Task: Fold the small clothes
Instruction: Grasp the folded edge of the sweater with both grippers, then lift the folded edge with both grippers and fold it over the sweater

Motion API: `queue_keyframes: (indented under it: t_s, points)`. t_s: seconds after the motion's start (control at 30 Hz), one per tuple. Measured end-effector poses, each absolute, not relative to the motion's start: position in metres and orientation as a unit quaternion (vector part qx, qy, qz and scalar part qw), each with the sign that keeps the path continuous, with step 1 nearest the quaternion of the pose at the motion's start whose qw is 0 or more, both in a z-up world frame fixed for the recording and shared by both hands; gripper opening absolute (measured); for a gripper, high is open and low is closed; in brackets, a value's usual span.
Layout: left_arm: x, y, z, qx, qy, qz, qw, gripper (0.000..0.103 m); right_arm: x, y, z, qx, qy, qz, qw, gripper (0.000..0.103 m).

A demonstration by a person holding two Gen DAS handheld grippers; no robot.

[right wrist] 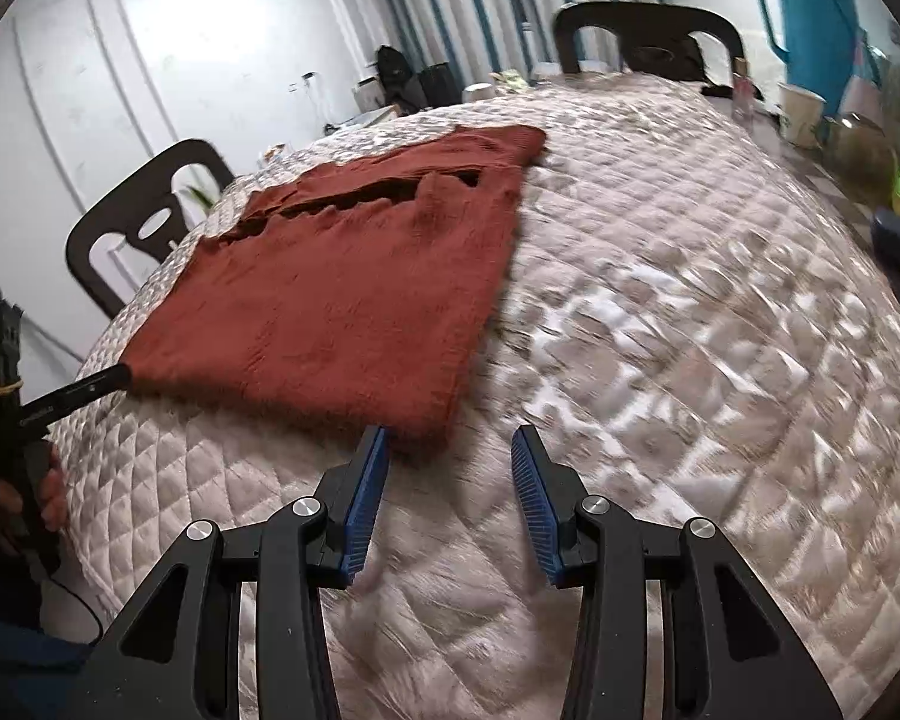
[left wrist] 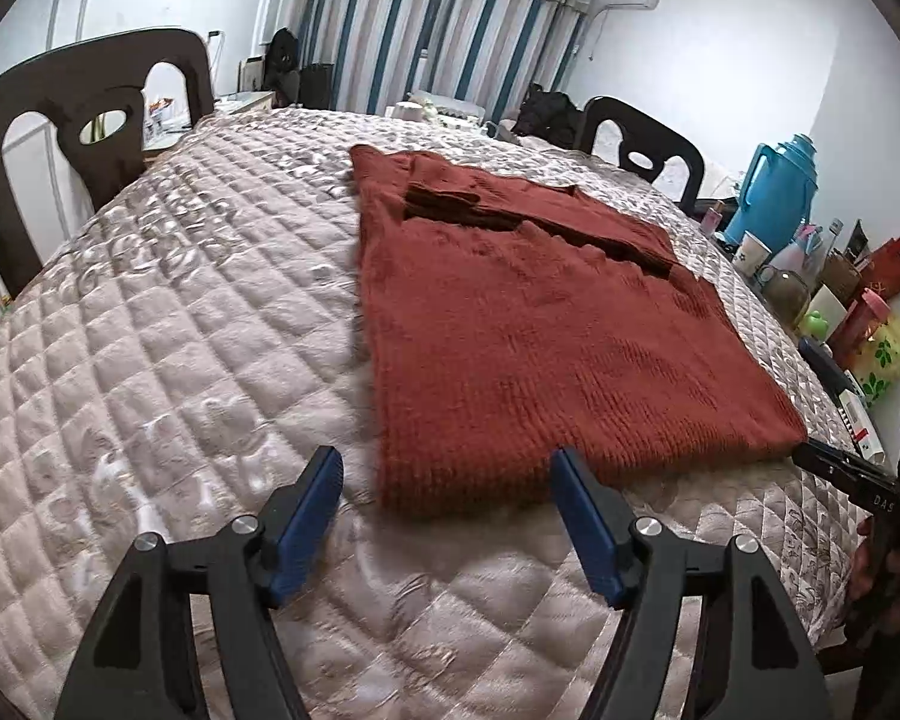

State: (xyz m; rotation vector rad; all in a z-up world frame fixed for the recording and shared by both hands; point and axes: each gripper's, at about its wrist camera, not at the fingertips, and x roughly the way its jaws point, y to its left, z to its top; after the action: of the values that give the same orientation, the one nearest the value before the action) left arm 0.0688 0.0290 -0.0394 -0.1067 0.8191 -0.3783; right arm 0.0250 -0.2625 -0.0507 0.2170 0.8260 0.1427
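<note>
Rust-red knitted sweater (left wrist: 510, 324): ribbed wool-like cloth, matt and fuzzy. Quilted cover (left wrist: 168, 312) over the tabletop: satiny beige fabric, glossy, stitched in diamonds. Left claw (left wrist: 444, 516): matt black plastic arms, ridged blue rubbery pads, shiny metal pivot pins; same on right claw (right wrist: 450, 492). At two o'clock, glossy blue plastic thermos (left wrist: 774, 192). Dark, smooth chair (left wrist: 90, 120) at ten o'clock.

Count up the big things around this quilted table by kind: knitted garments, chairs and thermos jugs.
Rust-red knitted garment: 1
Dark wooden chairs with cut-out backs: 2
Turquoise plastic thermos jug: 1
Total: 4
</note>
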Motion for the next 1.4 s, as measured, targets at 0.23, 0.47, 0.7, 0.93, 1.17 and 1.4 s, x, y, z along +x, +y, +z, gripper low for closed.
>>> queue_keyframes:
  t_s: [0.23,0.47,0.7,0.93,1.17,1.4]
  points:
    - [0.071,0.015,-0.041,-0.038,0.398,-0.2,0.894,0.05,0.039,-0.246,-0.052,0.075,0.407,0.099,0.905,0.043]
    - [0.075,0.019,-0.043,-0.058,0.414,-0.224,0.881,0.026,0.047,-0.239,-0.05,0.055,0.401,0.117,0.907,0.014]
    - [0.063,0.044,-0.033,-0.106,0.414,-0.246,0.87,0.022,0.03,-0.248,-0.038,0.092,0.392,0.151,0.903,0.012]
    - [0.03,0.071,-0.019,-0.145,0.413,-0.262,0.86,0.022,-0.009,-0.248,-0.018,0.117,0.384,0.176,0.899,0.012]
    - [0.034,0.076,0.004,-0.164,0.385,-0.271,0.867,0.022,-0.019,-0.251,0.005,0.142,0.352,0.196,0.904,0.012]
    - [0.094,0.069,0.037,-0.206,0.357,-0.28,0.867,0.022,0.029,-0.258,0.036,0.16,0.298,0.213,0.917,0.012]
